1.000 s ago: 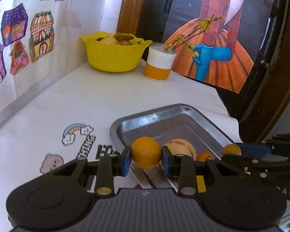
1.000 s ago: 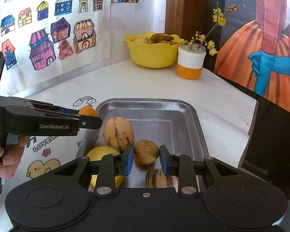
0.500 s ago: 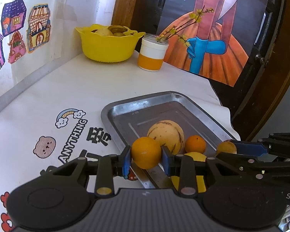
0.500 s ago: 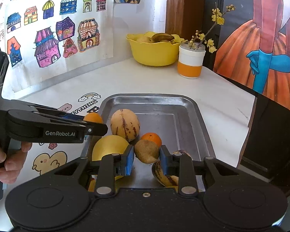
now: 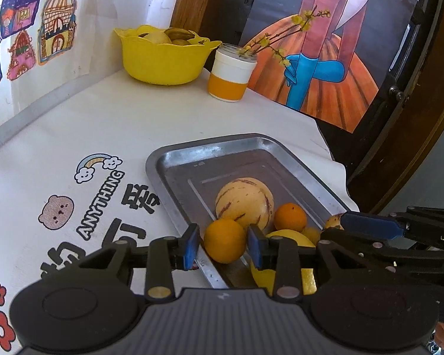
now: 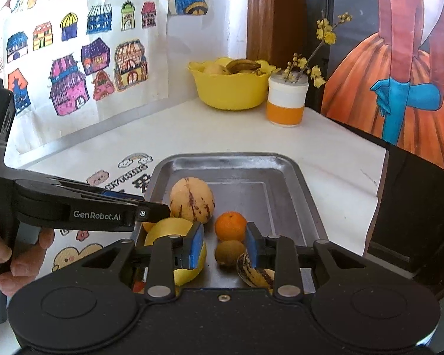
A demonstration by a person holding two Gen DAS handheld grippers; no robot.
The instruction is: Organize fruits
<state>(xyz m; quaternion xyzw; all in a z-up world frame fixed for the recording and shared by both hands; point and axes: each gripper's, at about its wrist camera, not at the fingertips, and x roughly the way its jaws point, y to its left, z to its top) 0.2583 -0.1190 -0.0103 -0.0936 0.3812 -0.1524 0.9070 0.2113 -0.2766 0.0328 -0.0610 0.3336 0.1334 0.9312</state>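
Observation:
A metal tray (image 5: 210, 151) (image 6: 305, 195) holds a striped melon (image 5: 244, 201) (image 6: 191, 199), a small orange (image 5: 290, 216) (image 6: 231, 226), a yellow lemon (image 6: 168, 233), a brown kiwi (image 6: 229, 253) and a striped fruit (image 6: 256, 273). My left gripper (image 5: 223, 244) has opened; an orange (image 5: 225, 239) sits between its jaws at the tray's left rim, with gaps to both pads. My right gripper (image 6: 225, 244) is open above the tray, the kiwi lying loose between its jaws.
A yellow bowl (image 5: 162, 56) (image 6: 231, 88) with fruit stands at the back corner. A white and orange jar (image 5: 231, 74) (image 6: 285, 100) with yellow flowers stands beside it. The table edge (image 6: 381, 177) drops off at the right. Drawings hang on the left wall.
Both grippers drew back toward the tray's near end. The right gripper opened and let go of the kiwi. The left jaws widened and released the orange.

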